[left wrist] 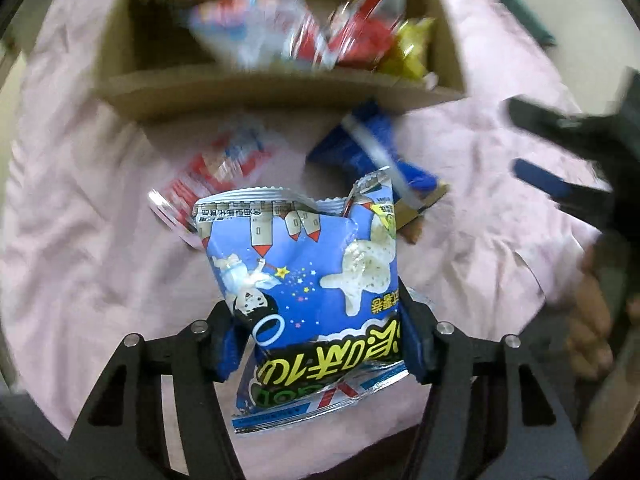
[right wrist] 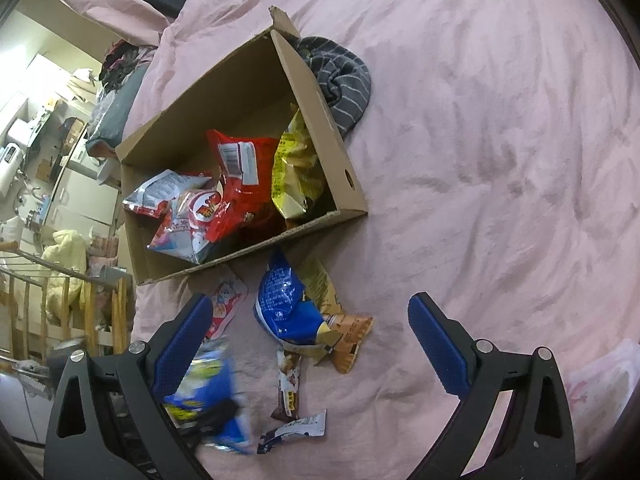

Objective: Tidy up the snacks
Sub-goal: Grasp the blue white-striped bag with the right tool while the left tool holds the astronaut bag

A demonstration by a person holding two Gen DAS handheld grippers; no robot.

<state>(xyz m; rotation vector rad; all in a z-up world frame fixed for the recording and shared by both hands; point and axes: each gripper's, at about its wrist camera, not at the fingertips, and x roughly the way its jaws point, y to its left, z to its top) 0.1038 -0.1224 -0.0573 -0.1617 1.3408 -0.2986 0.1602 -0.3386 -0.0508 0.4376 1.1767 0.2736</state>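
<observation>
My left gripper (left wrist: pixel 320 344) is shut on a blue snack bag (left wrist: pixel 304 264) with cartoon print, held above the pink bed; the same bag shows blurred in the right wrist view (right wrist: pixel 204 396). An open cardboard box (left wrist: pixel 260 84) (right wrist: pixel 320 92) lies beyond, with red (right wrist: pixel 236 192), yellow (right wrist: pixel 292 172) and white-red bags inside. Loose on the sheet before it are a dark blue bag (right wrist: pixel 288 308) (left wrist: pixel 360 148), an orange packet (right wrist: pixel 352 340), a red-white packet (right wrist: pixel 226 304) (left wrist: pixel 216 172), a brown bar (right wrist: pixel 289 384) and a small wrapper (right wrist: pixel 296 432). My right gripper (right wrist: pixel 312 340) (left wrist: pixel 532 148) hangs open above these, holding nothing.
A grey striped cloth (right wrist: pixel 340 76) lies against the box's far side. The bed's left edge drops to a wooden rack (right wrist: pixel 60 300) and room clutter. Pink sheet (right wrist: pixel 500 160) stretches wide to the right. A person's hand (left wrist: pixel 592 320) grips the right tool.
</observation>
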